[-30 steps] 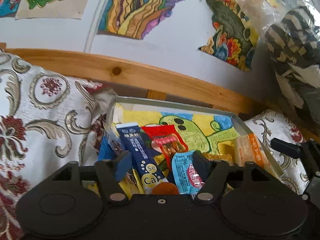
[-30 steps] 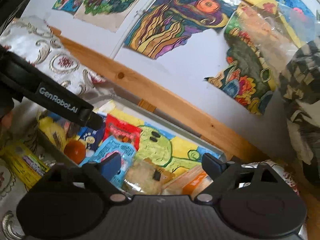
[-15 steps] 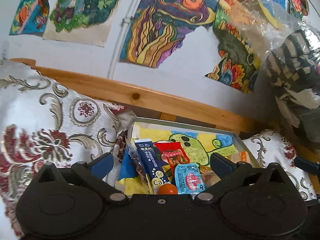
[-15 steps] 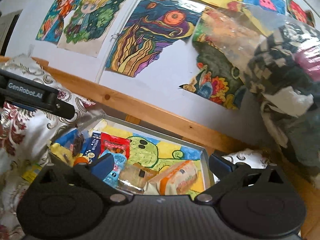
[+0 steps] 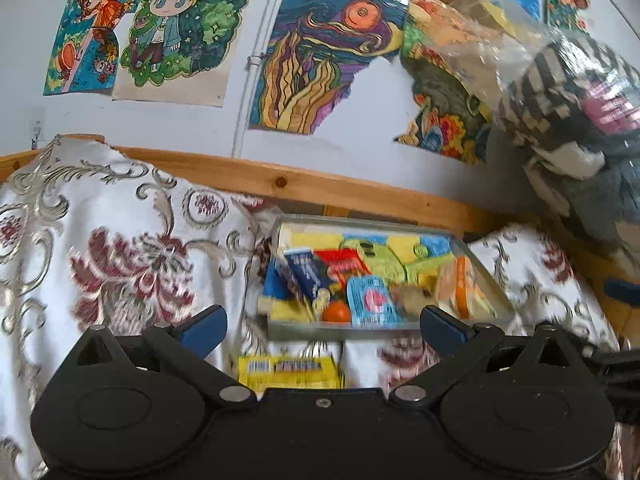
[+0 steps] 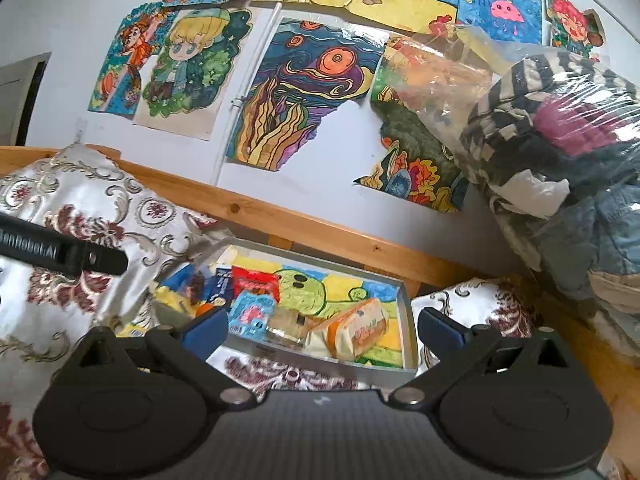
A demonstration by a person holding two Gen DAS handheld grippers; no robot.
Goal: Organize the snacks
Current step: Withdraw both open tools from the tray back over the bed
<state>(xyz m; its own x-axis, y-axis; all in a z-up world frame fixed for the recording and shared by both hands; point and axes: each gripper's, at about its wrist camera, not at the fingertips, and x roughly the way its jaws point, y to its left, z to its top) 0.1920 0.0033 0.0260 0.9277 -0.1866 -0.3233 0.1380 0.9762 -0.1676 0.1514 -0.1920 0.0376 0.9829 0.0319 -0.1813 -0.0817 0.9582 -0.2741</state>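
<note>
A: What's hard to read?
B: The snacks in the tray are blurred in the left view; the yellow pack is half hidden by the gripper body.
A: And the jaws?
B: Left gripper wide, empty; tray at twelve o'clock, pack at six. Right gripper wide too, tray rim between its fingers, on the floral cloth.

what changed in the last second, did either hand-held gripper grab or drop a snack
Both pulled back and up from the tray. The left hand-held gripper, partly closed among the snacks a second ago, is now wide open and empty. The right hand-held gripper stayed open and empty. A yellow packet now shows on the cloth in front of the tray. The tray's snacks look unmoved.
</note>
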